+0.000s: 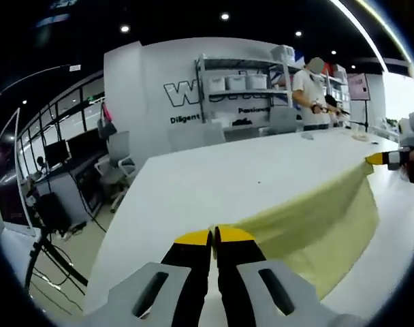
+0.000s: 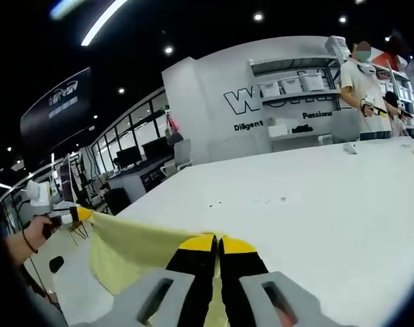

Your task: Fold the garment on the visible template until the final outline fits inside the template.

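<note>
Now, in the left gripper view, the left gripper (image 1: 214,235) sits at the bottom centre with its yellow tips pressed together on one corner of the garment (image 1: 316,221). This pale yellow cloth runs from there toward the right edge, where the right gripper (image 1: 384,159) pinches its other corner. Between the two it hangs in a sagging sheet over the white table (image 1: 214,177). Its lower edge is cut off at the lower right. A template cannot be made out.

In the right gripper view, the right gripper (image 2: 218,240) at the bottom centre is clenched on the garment (image 2: 129,248). The cloth stretches to the left, to the left gripper (image 2: 76,214) held by a hand (image 2: 35,235). A person (image 2: 362,82) stands at the upper right, beside shelves (image 2: 292,102).
</note>
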Tool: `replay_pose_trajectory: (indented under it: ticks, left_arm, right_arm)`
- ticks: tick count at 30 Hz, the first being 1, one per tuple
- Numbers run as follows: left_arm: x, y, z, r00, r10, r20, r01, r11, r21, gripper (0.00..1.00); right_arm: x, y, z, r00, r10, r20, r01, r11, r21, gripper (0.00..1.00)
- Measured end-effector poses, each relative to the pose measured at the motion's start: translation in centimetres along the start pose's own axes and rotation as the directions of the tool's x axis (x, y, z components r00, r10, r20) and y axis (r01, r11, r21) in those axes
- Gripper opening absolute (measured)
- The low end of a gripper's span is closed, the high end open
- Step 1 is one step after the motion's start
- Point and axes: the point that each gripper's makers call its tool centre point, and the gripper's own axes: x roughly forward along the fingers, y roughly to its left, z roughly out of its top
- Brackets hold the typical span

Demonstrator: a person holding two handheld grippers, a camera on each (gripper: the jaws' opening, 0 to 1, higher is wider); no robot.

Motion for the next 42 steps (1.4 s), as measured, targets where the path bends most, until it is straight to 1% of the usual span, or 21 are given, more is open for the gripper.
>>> replay_pose_trajectory:
  ticks: [2,6,8,11,13,14,16,17,19,20,21,23,26,30,31,35,36,39,40,41,42]
  left_arm:
    - [1.1,0.0,-0.5,1.000,-0.002,-0.020,0.003,1.000,0.024,0.01]
    - [2.8,-0.1,-1.6,0.998,-0.012,-0.054,0.014,0.999,0.033,0.01]
    - [3.6,-0.1,-2.2,0.997,-0.018,-0.073,0.021,0.999,0.036,0.01]
    - [5.1,0.0,-3.7,0.993,-0.026,-0.119,0.030,0.999,0.027,0.01]
    - [5.6,0.0,-4.7,0.987,-0.028,-0.157,0.031,0.999,0.016,0.01]
    - [6.4,-0.1,-5.3,0.986,-0.036,-0.164,0.037,0.999,0.007,0.01]
    - [7.1,0.0,-6.4,0.978,-0.040,-0.204,0.043,0.999,0.009,0.01]
    - [7.5,-0.1,-6.7,0.976,-0.043,-0.213,0.045,0.999,0.005,0.01]
    - [8.0,-0.3,-7.0,0.975,-0.052,-0.216,0.053,0.999,0.002,0.01]
    - [8.3,-0.4,-7.2,0.975,-0.053,-0.214,0.060,0.998,0.026,0.01]
    - [8.7,-0.5,-7.5,0.974,-0.058,-0.221,0.079,0.993,0.087,0.01]
    - [9.3,-0.9,-7.8,0.974,-0.059,-0.217,0.078,0.994,0.080,0.00]
    - [9.8,-0.9,-8.3,0.972,-0.066,-0.227,0.089,0.992,0.092,0.00]
    - [10.1,-1.2,-9.7,0.960,-0.080,-0.269,0.109,0.990,0.091,0.00]
    - [10.2,-1.2,-9.8,0.959,-0.082,-0.273,0.111,0.990,0.092,0.00]
    - [10.2,-1.3,-9.7,0.958,-0.094,-0.271,0.124,0.987,0.097,0.00]
    - [10.2,-1.4,-9.6,0.958,-0.100,-0.268,0.130,0.987,0.098,0.00]
    - [10.2,-1.6,-9.8,0.954,-0.099,-0.284,0.136,0.984,0.113,0.00]
    - [10.1,-1.7,-9.8,0.953,-0.098,-0.286,0.137,0.984,0.118,0.00]
    - [10.1,-1.6,-9.8,0.953,-0.098,-0.287,0.137,0.983,0.120,0.00]
    - [10.1,-1.6,-9.9,0.952,-0.099,-0.289,0.140,0.982,0.124,0.00]
  right_arm:
    - [1.0,-0.6,-0.5,1.000,-0.009,-0.013,0.009,1.000,-0.008,0.00]
    - [2.4,-1.3,-1.4,0.999,-0.023,-0.042,0.021,0.999,-0.050,0.00]
    - [3.1,-1.7,-2.2,0.997,-0.034,-0.071,0.031,0.998,-0.046,0.00]
    - [4.1,-2.1,-3.0,0.995,-0.037,-0.092,0.033,0.998,-0.049,0.00]
    - [4.5,-2.2,-3.4,0.994,-0.037,-0.099,0.032,0.998,-0.045,0.00]
    - [4.8,-2.4,-4.0,0.991,-0.047,-0.122,0.035,0.995,-0.096,0.00]
    - [5.4,-2.5,-4.6,0.988,-0.049,-0.145,0.034,0.994,-0.109,0.00]
    - [5.6,-2.6,-4.9,0.986,-0.057,-0.156,0.039,0.992,-0.117,0.00]
    - [5.9,-3.3,-5.9,0.977,-0.081,-0.198,0.047,0.984,-0.172,0.00]
    - [6.2,-3.5,-6.4,0.973,-0.087,-0.212,0.051,0.984,-0.169,0.00]
    - [6.3,-3.5,-6.6,0.973,-0.085,-0.216,0.047,0.984,-0.174,0.00]
    - [6.4,-4.0,-7.5,0.962,-0.108,-0.249,0.054,0.975,-0.216,0.00]
    - [6.7,-4.4,-8.1,0.959,-0.112,-0.262,0.056,0.975,-0.215,0.00]
    - [6.8,-4.7,-9.0,0.949,-0.126,-0.288,0.050,0.965,-0.256,0.00]
    - [6.8,-4.8,-9.1,0.948,-0.130,-0.291,0.044,0.958,-0.284,0.00]
    - [7.1,-5.0,-9.4,0.942,-0.142,-0.305,0.042,0.949,-0.311,0.00]
    - [7.1,-5.3,-9.6,0.937,-0.150,-0.316,0.041,0.944,-0.326,0.00]
    - [7.4,-5.4,-9.9,0.930,-0.161,-0.329,0.032,0.930,-0.366,0.00]
    - [7.5,-5.4,-9.9,0.930,-0.166,-0.328,0.030,0.923,-0.383,0.00]
    - [7.5,-5.4,-9.8,0.930,-0.172,-0.325,0.023,0.909,-0.417,0.00]
    - [7.5,-5.5,-10.1,0.927,-0.176,-0.332,0.019,0.905,-0.425,0.00]
